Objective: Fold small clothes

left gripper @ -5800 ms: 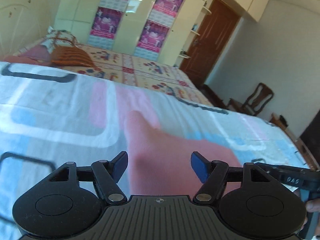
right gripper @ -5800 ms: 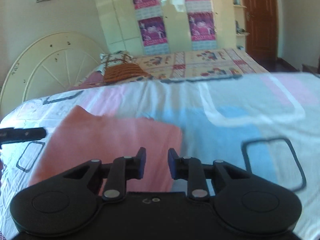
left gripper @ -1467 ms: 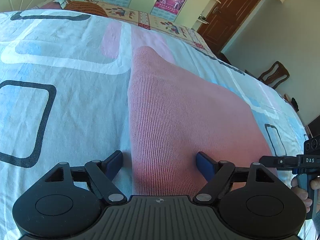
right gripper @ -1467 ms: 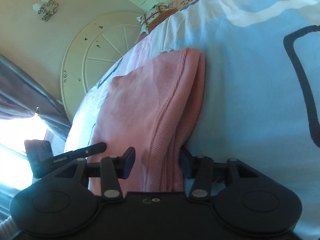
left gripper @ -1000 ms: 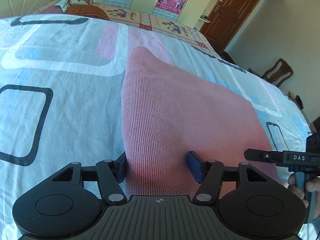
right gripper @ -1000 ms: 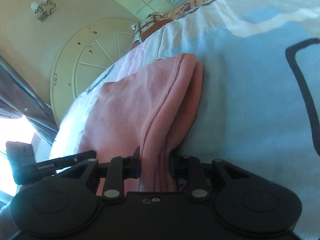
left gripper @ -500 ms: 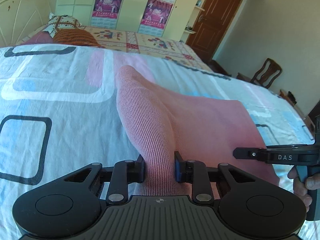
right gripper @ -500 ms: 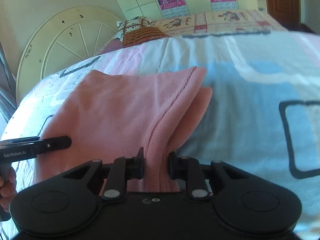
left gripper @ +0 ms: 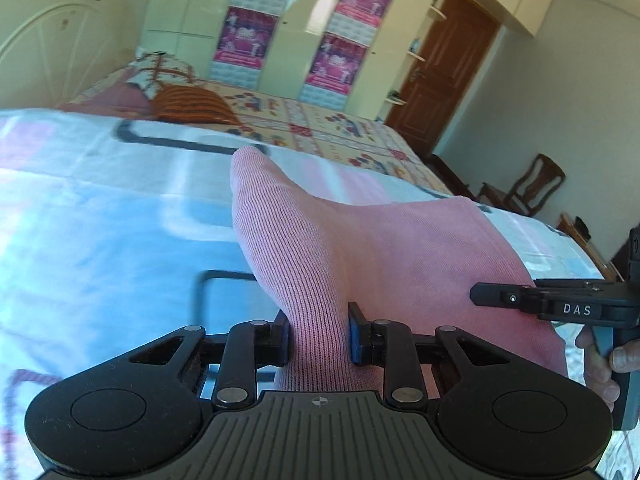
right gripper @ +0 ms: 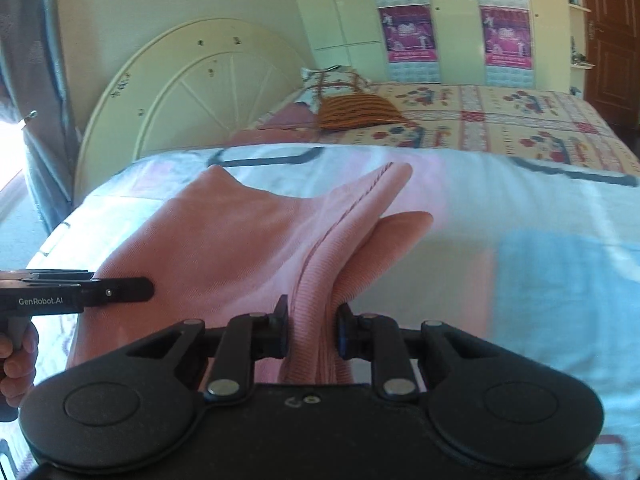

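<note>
A pink knitted garment (left gripper: 392, 248) lies on the bed, its near edge raised off the sheet. My left gripper (left gripper: 319, 334) is shut on the garment's near left corner. My right gripper (right gripper: 312, 332) is shut on the near right corner of the same garment (right gripper: 224, 240), where several layers bunch between the fingers. The far corners still rest on the sheet. The right gripper also shows at the right of the left wrist view (left gripper: 560, 304), and the left gripper at the left of the right wrist view (right gripper: 80, 294).
The bed sheet (left gripper: 100, 232) is white with pink and blue blocks and dark outlines. An orange striped cushion (right gripper: 360, 112) and a patterned quilt (right gripper: 520, 116) lie further back. A headboard (right gripper: 192, 92), wardrobes (left gripper: 288, 32), a door (left gripper: 444, 80) and a chair (left gripper: 532, 188) stand around.
Both grippers closed on the garment's near corners, and have since lifted them, so the near edge rises off the sheet and the view tips up toward the room.
</note>
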The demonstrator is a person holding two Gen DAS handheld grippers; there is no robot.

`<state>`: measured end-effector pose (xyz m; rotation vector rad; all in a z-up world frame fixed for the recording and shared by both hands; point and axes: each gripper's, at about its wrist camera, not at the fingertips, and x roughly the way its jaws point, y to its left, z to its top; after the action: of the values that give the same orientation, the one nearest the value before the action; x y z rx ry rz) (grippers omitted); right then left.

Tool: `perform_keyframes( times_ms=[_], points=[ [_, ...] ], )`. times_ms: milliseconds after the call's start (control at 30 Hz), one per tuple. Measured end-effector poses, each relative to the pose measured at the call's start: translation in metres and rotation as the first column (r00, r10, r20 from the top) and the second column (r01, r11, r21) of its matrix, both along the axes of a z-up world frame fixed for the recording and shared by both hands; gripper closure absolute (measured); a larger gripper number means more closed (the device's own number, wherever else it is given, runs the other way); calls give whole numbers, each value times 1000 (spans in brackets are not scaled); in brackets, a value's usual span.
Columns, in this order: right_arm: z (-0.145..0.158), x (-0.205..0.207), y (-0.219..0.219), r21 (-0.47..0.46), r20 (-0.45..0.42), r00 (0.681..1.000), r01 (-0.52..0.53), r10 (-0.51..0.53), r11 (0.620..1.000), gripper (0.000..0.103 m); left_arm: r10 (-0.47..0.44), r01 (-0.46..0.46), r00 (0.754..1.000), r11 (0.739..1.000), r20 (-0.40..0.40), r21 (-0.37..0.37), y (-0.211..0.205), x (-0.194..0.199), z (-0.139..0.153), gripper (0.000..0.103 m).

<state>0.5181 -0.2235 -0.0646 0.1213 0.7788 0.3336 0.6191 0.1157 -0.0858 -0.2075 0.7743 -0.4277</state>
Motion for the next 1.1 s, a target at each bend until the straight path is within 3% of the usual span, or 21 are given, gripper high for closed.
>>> perform_keyframes(
  times_ms=[133,233,267,300,333,400,600,667,733,800,867,933,1000,1033,1100],
  points=[
    [-21,10,55,55,-30,999,-16,18,998,83,33,-32,999,999,-28,32,58,1,-12,76],
    [-41,17,78,71,-79,997,-19,25,997,82,47,-43,994,998,-104,36,89,7,-40,72],
    [-51,19,81,74,-113,993,-8,16,997,82,76,-69,989,996,-125,61,94,8,-53,55],
    [-60,23,82,61,-145,989,8,1,998,80,105,-93,985,991,-135,92,99,6,-65,27],
    [-72,21,85,23,-183,983,23,-18,999,77,128,-118,984,989,-125,84,105,3,-75,22],
    [-82,14,77,56,-171,985,42,-32,998,79,143,-142,982,990,-127,14,114,0,-84,22],
    [-76,4,70,49,-172,983,78,-68,996,79,105,-101,990,994,-91,51,107,6,-82,26],
    [-71,5,74,28,-182,981,78,-72,997,76,109,-106,993,992,-35,67,110,3,-66,26],
    [-54,1,76,-19,-114,988,105,-106,994,62,93,-94,995,994,41,47,114,1,-50,29],
    [-39,3,77,-47,-39,993,111,-113,993,68,50,-50,996,999,75,-4,113,10,-36,59],
    [-31,11,81,-57,3,994,105,-105,993,74,-5,4,998,1000,70,15,102,24,-34,73],
    [-33,24,93,-100,-1,998,61,-61,993,87,-57,55,998,997,25,49,86,39,-42,74],
    [-46,33,106,-202,-49,999,7,-17,979,94,-89,91,996,990,-25,105,69,44,-58,76],
    [-57,38,110,-277,-90,996,-6,-20,961,92,-92,94,996,989,-21,116,63,37,-61,76],
    [-66,39,110,-307,-76,997,-6,-18,952,94,-71,72,997,993,-20,95,66,33,-60,76]
  ],
)
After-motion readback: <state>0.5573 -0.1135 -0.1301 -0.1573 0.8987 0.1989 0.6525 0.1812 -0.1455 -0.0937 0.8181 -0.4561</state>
